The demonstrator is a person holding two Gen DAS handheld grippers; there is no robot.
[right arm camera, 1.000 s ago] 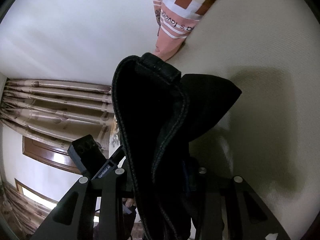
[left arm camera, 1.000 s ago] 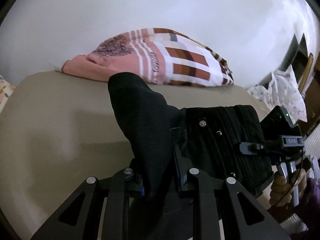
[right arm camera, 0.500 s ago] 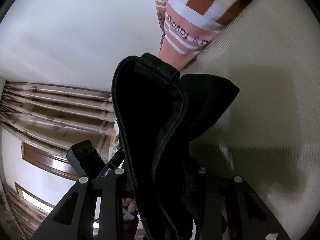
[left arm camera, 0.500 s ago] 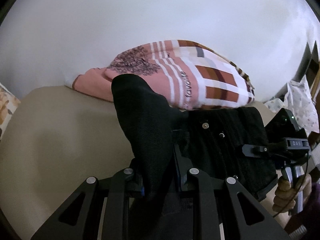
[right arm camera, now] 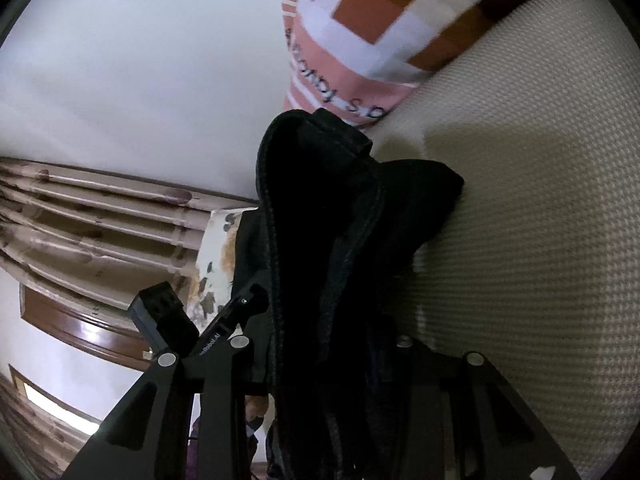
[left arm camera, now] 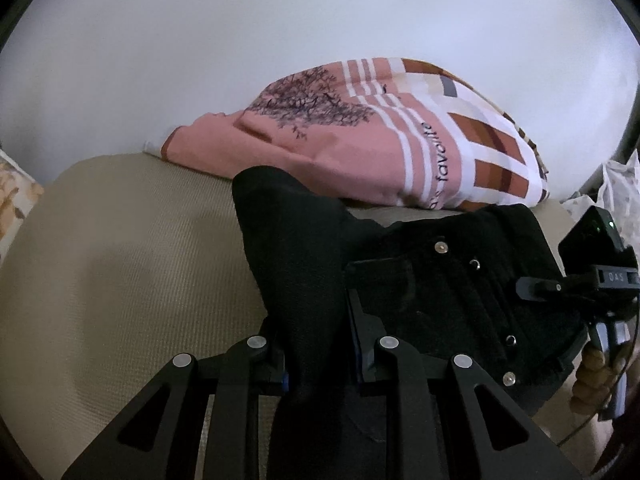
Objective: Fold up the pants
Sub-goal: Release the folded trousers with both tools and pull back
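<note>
Pants (left arm camera: 304, 248): black, heavy denim-like cloth with a coarse nap, raised seams and small round metal rivets and buttons across the waist part. The cloth hangs in thick folds, held up between the two tongs above a bed (left arm camera: 120, 280). One fold stands up as a blunt rounded peak in the left wrist view; in the right wrist view a stitched hem edge curls over at the top.

Bed: covered in a beige fabric with a fine ribbed, waffle-like weave, flat and taut.

Blanket (left arm camera: 400, 140): soft bundle at the far edge of the bed against a plain pale wall, pink with white stripes, brown and orange checks, a dark tree print and some lettering. The pants' upper edge overlaps its lower margin in the left wrist view; contact cannot be told.

Left tongs (left arm camera: 320, 344): black, angular arms with silver pivot screws. The jaws stand narrowly apart and are clamped on a bunched fold of the pants.

Right tongs (right arm camera: 328, 344): same build, jaws somewhat wider and clamped on a thick gathered layer of the pants, which fills the gap. Fingers of a hand (left arm camera: 592, 376) grip its handle
</note>
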